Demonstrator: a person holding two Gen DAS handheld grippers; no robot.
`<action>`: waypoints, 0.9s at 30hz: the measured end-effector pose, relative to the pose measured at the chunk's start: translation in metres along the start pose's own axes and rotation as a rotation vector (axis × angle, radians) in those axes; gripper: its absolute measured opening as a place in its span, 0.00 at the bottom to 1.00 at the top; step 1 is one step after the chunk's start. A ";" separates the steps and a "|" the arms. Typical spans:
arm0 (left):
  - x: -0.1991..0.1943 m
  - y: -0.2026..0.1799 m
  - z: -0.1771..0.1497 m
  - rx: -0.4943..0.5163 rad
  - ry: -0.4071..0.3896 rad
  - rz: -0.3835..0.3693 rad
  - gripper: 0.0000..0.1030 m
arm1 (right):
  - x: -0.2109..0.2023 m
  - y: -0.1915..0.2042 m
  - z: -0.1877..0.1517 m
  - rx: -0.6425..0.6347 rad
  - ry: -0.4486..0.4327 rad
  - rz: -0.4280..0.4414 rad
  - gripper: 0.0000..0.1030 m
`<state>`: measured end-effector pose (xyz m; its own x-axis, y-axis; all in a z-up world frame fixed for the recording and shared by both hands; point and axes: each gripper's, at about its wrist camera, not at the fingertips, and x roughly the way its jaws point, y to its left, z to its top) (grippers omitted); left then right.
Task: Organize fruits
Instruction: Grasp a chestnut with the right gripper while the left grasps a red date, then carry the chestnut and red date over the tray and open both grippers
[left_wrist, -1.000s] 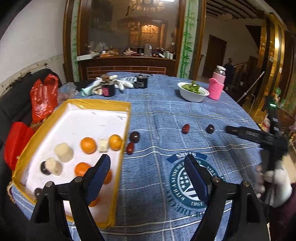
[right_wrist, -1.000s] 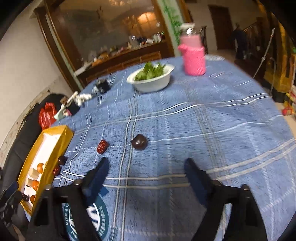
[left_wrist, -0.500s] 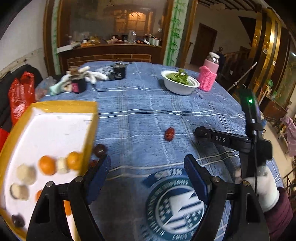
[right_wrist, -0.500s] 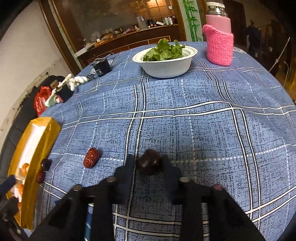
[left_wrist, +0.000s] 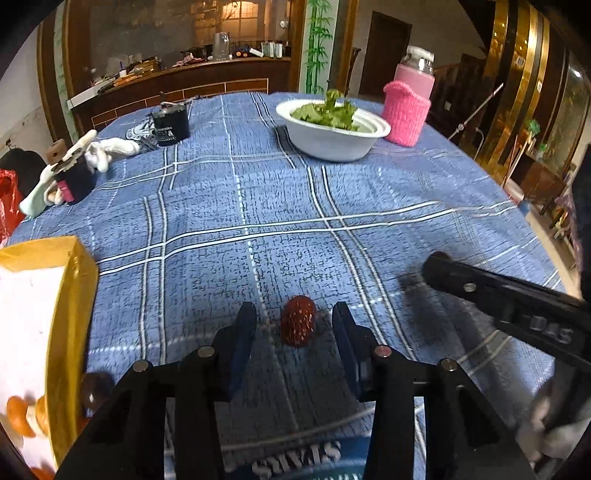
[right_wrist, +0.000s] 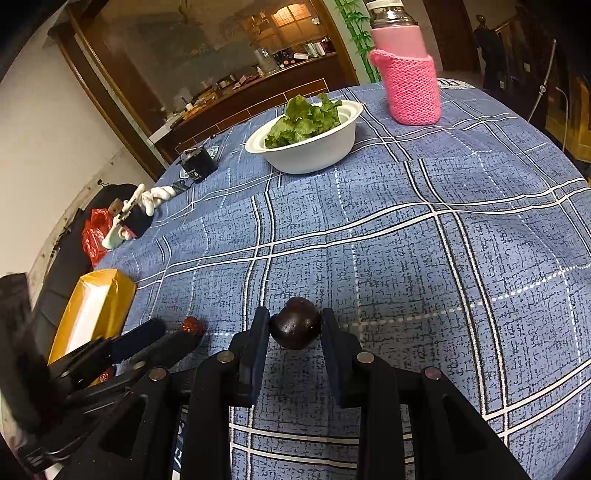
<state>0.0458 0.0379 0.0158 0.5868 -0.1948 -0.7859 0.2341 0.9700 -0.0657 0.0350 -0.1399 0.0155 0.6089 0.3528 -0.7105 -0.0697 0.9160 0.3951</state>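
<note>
A red date (left_wrist: 297, 325) lies on the blue checked tablecloth between the fingers of my left gripper (left_wrist: 293, 334), which is open around it with gaps on both sides. It also shows in the right wrist view (right_wrist: 192, 325). My right gripper (right_wrist: 294, 325) is shut on a dark round fruit (right_wrist: 294, 323), both pads touching it. The yellow-rimmed white tray (left_wrist: 70, 295) sits at the left with oranges (left_wrist: 16, 421) inside. A dark fruit (left_wrist: 94, 386) lies beside the tray's rim.
A white bowl of greens (left_wrist: 332, 127) and a pink-sleeved bottle (left_wrist: 408, 107) stand at the back. A black pouch (left_wrist: 170, 123), white gloves (left_wrist: 107, 151) and a red bag (right_wrist: 94, 236) sit at the back left. The right gripper's arm (left_wrist: 517, 310) crosses at the right.
My left gripper moved forward and right from the tray until its fingers flank the red date. My right gripper closed onto the dark fruit.
</note>
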 end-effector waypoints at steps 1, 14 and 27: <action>0.004 -0.001 0.000 0.004 0.009 0.000 0.31 | 0.000 0.001 0.000 0.003 0.000 0.003 0.29; -0.074 0.043 -0.017 -0.158 -0.122 -0.021 0.18 | -0.004 0.002 -0.001 0.020 -0.020 0.105 0.29; -0.189 0.175 -0.098 -0.408 -0.245 0.254 0.19 | -0.023 0.089 -0.036 -0.135 -0.015 0.184 0.30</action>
<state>-0.1001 0.2587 0.0921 0.7608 0.0725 -0.6450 -0.2302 0.9592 -0.1638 -0.0139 -0.0597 0.0457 0.5881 0.5139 -0.6245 -0.2850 0.8543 0.4346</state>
